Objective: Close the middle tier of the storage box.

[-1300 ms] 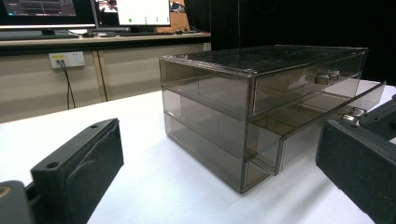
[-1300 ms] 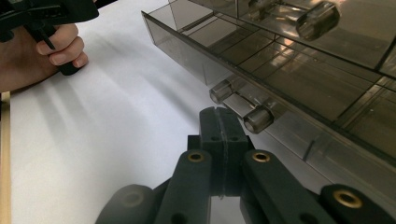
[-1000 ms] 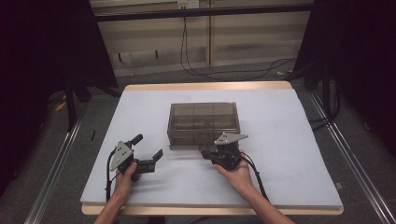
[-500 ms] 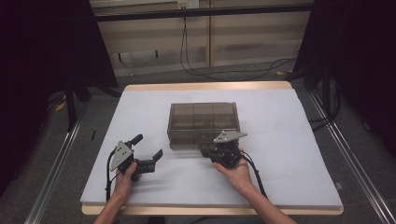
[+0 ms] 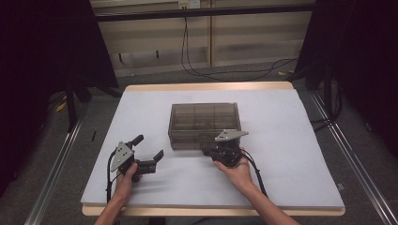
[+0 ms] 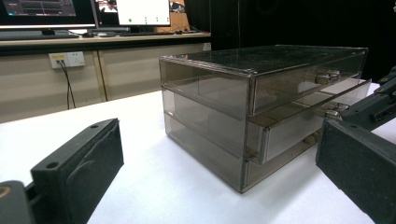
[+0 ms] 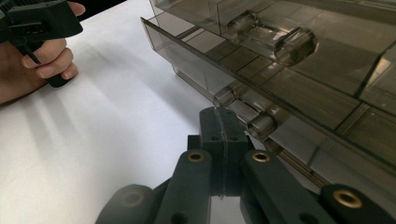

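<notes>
A smoky clear drawer box point(image 5: 204, 123) is standing at the centre of the white-covered bench point(image 5: 291, 140), its front facing six o'clock. In the left tool view the middle drawer point(image 6: 299, 133) is seen projecting a little beyond the top and bottom ones.

The right tool point(image 5: 212, 151) is being held at the box's front, at about five o'clock from the box's centre, by the right hand point(image 5: 238, 169). In its own view its jaws are pressed together, pad against pad, with their tips against the middle drawer's front just beside its clear handle point(image 7: 250, 114); whether anything is pinched between them cannot be told. Against the frame half a second ago, this tool is sitting slightly farther from the box front, toward six o'clock, and the middle drawer appears drawn out with it, though the shift is small.

The left tool point(image 5: 148, 152) is being held by the left hand point(image 5: 126, 180) above the bench at about eight o'clock from the box, well apart from it, its jaws spread wide. Its place and spread are unchanged from the earlier frames.
</notes>
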### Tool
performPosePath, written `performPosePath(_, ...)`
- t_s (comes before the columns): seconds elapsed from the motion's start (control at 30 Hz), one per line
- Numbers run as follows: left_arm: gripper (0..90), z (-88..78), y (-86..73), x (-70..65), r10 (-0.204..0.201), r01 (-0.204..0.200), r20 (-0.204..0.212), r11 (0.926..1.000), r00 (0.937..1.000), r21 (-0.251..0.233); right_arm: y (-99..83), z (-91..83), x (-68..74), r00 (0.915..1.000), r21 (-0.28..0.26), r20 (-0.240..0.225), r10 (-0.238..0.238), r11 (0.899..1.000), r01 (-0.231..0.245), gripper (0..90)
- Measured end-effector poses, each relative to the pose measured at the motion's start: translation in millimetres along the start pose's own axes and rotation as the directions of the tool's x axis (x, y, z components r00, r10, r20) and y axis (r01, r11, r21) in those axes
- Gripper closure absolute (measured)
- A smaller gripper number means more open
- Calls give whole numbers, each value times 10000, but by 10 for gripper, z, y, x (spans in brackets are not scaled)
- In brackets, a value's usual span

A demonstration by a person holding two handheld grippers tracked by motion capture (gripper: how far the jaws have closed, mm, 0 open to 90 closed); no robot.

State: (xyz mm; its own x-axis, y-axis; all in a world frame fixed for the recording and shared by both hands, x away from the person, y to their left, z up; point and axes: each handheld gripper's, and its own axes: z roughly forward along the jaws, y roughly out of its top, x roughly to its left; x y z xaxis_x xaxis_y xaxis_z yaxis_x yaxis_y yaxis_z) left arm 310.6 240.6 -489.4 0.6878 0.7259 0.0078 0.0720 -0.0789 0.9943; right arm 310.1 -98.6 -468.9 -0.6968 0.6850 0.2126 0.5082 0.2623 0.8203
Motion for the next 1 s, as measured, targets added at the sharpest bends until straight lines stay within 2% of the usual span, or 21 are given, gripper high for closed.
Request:
performPosePath(0.07, 8, 0, 0, -7, -73, 73, -106, 10000, 9999, -16, 2, 1, -1, 10000, 11, 16, 16, 10000, -16, 900)
performPosePath(0.2, 9, 1, 0, -1, -10, 10, 10, 10000, 10000, -24, 7, 7, -10, 10000, 2, 14, 30, 10000, -30, 900)
performPosePath(1.0, 8, 0, 0, -1, 10, -10, 20, 10000, 10000, -5, 26, 32, -43, 9993, -188, 312, 224, 9996, -218, 900)
